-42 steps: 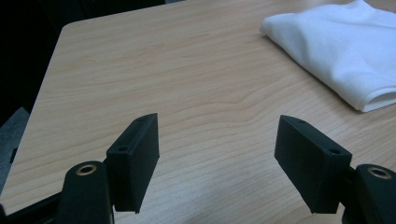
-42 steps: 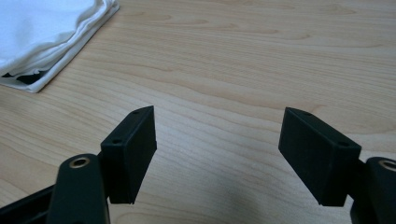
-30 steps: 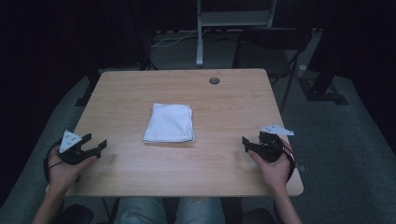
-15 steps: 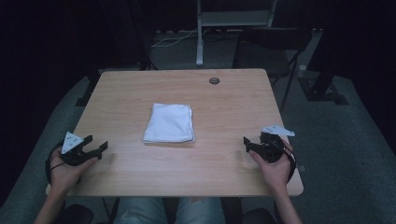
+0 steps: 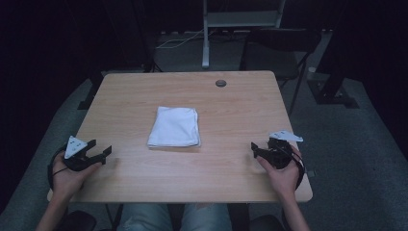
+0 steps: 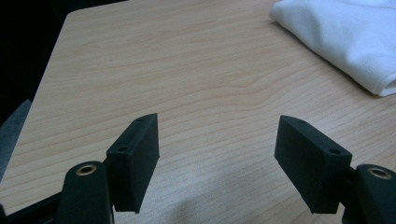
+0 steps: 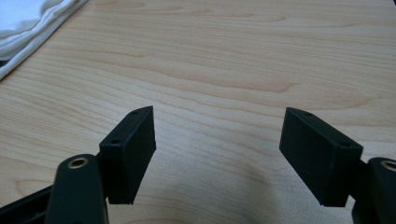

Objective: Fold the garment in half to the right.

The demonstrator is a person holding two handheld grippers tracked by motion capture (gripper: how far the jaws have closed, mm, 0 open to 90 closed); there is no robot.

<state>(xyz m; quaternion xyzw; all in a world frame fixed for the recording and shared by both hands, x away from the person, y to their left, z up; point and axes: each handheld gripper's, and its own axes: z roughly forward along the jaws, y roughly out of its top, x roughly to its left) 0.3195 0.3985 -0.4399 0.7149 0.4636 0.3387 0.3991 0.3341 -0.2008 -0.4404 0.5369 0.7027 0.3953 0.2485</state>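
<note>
A folded white towel [image 5: 174, 127] lies at the centre of the wooden table [image 5: 231, 103], with the left gripper [image 5: 98, 151] at its eight o'clock and the right gripper [image 5: 255, 149] at its four o'clock, both well apart from it, jaws spread wide and holding nothing.

One folded white towel [image 5: 174, 126], one desk [image 5: 144, 91], one round dark disc [image 5: 221, 83], two hand-held grippers: left gripper [image 5: 102, 151], right gripper [image 5: 255, 148].
</note>
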